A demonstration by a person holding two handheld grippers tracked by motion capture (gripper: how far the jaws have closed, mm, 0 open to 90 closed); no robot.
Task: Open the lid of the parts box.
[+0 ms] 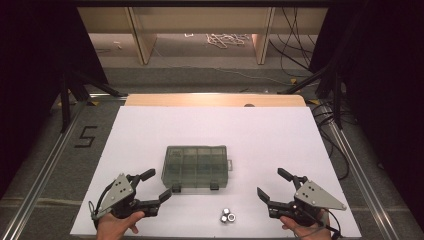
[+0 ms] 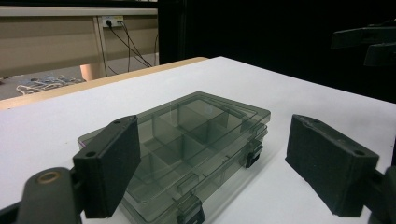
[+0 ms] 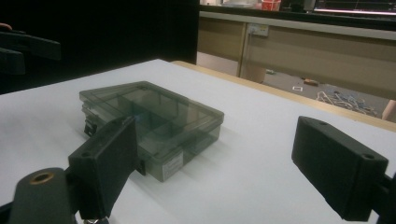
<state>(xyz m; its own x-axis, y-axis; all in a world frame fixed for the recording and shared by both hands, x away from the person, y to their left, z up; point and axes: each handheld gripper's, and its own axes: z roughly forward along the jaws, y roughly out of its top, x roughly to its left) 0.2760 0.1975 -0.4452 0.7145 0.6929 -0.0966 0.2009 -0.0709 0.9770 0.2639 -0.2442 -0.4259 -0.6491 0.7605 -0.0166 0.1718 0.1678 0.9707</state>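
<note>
Behind your table: wooden shelving [image 1: 142, 35], with a tangle of pale cord [image 1: 225, 39] on the floor.
Floor at your left: marking "5" [image 1: 86, 136].
Far right: black cables [image 1: 295, 45].

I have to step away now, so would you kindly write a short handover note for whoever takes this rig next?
Left gripper: open, holds nothing, near the box's front left corner.
Right gripper: open, holds nothing, to the right of the box.
Compartment box: mid-table on the white sheet, lid down, both front latches look shut.
Two small metal nuts: loose on the sheet in front of the box, between the grippers.
Done: nothing visible yet.
Left, as a guess: unlatch the box, open the lid, put the nuts in a compartment.
</note>
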